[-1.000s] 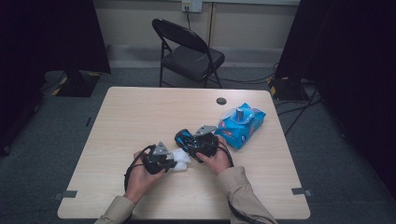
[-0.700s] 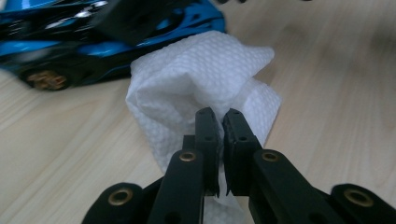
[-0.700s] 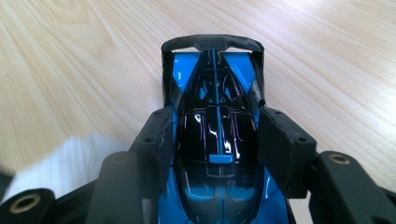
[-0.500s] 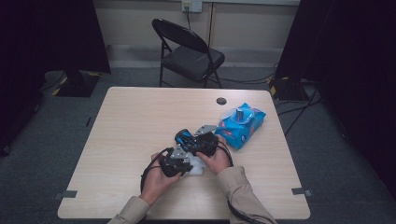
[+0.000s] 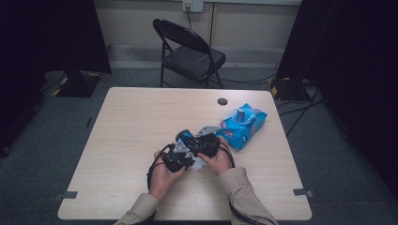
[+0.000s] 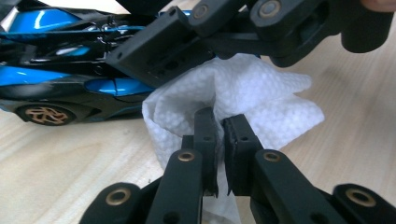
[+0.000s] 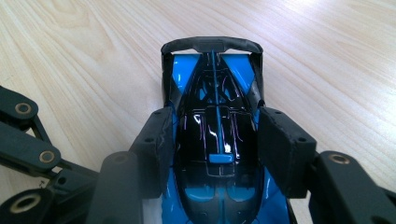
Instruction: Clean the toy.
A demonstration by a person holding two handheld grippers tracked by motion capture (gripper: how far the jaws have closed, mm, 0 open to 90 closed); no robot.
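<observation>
White wipe [image 6: 261, 100] pinched in near-closed left gripper [image 6: 220, 128] jaws; right gripper [image 7: 217, 140] jaws clamp blue-black toy car [image 7: 215, 121] sides on wooden surface [image 7: 93, 56].

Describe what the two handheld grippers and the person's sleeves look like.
Both grippers are black. The left gripper has two flat rectangular jaws on linkage arms joined by brass-coloured rivets; the right gripper has the same build, with blocky dark pads. In the high view a grey three-cornered plate sits on top of the right one, and a black cable loops from the left one. The person's sleeves are long and khaki-tan.
</observation>
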